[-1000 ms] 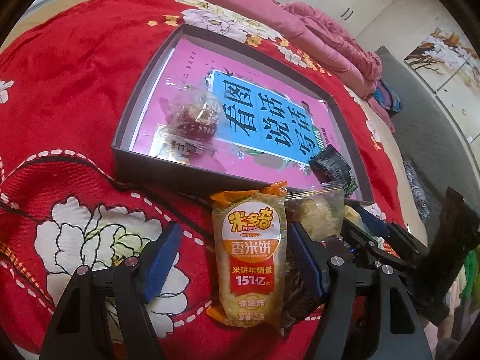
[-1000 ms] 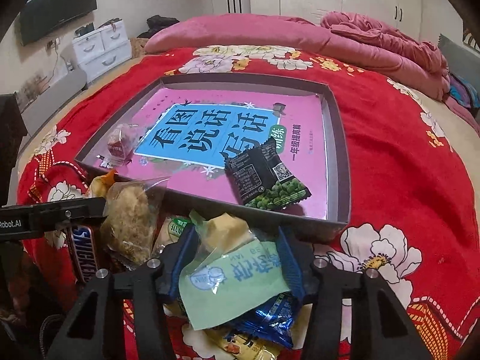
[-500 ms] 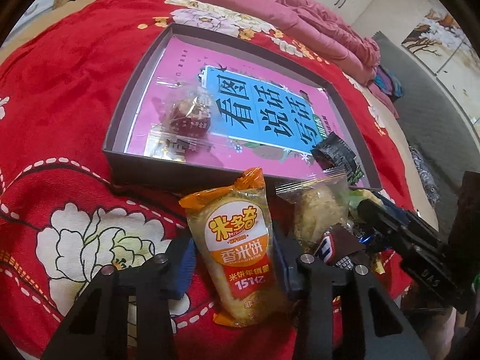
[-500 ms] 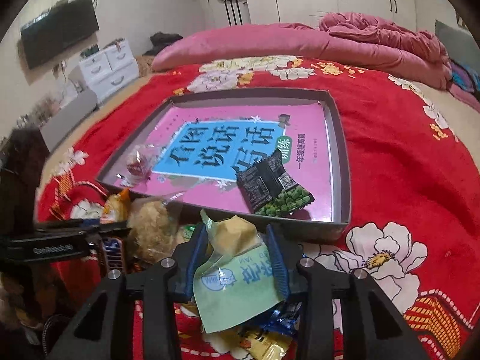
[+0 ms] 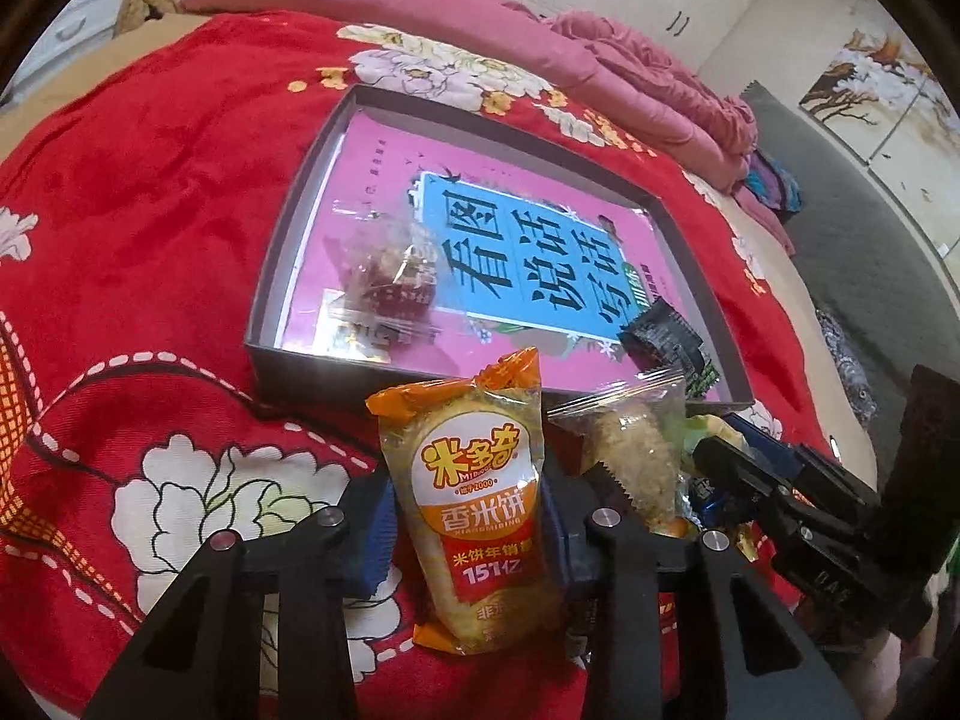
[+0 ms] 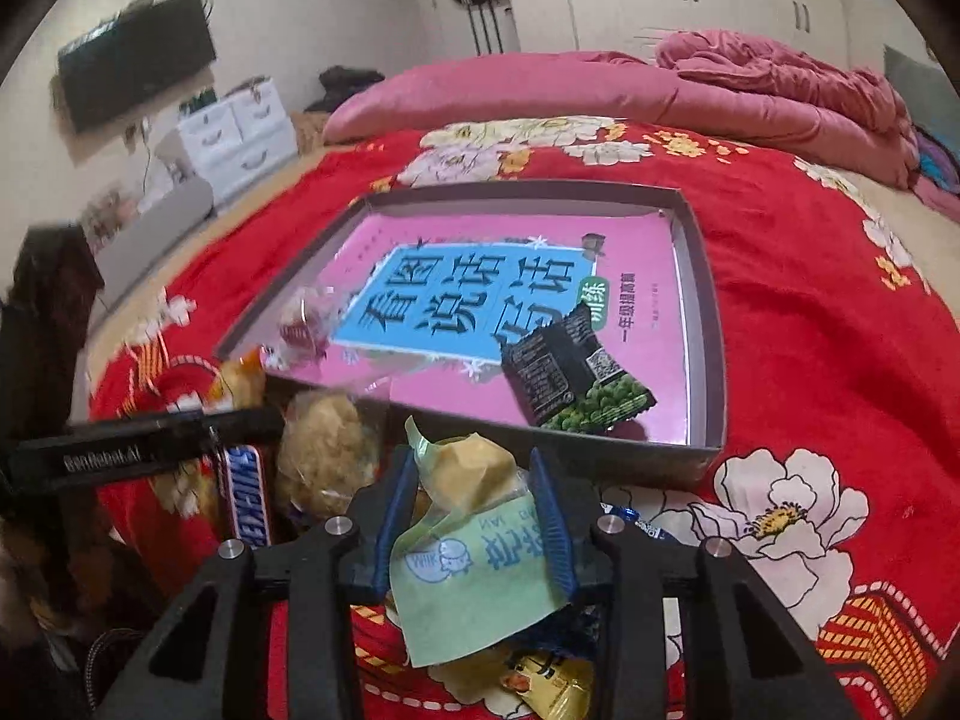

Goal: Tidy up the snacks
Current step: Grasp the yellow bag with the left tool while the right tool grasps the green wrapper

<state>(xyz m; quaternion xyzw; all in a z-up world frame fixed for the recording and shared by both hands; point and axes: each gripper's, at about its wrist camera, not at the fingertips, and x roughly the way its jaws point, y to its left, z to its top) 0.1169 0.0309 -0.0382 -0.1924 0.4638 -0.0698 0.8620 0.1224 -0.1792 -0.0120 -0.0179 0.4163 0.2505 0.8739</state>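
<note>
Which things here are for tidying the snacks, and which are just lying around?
For the job:
- rice cracker pack in the left claw
- green packet in the right claw
- grey box
- pea packet
- Snickers bar

Just lying around:
- pink blanket
- TV
- white drawers

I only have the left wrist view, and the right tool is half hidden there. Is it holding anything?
Observer: Yes. The right tool is shut on a pale green milk snack packet.
Operator: Any loose snack beside it?
Observer: A Snickers bar lies to its left, on the red floral blanket.
Operator: Is the black foil packet fully inside the shallow grey cardboard box?
Observer: Yes. It lies wholly inside, near the front right corner, with green peas printed on its near end.
</note>
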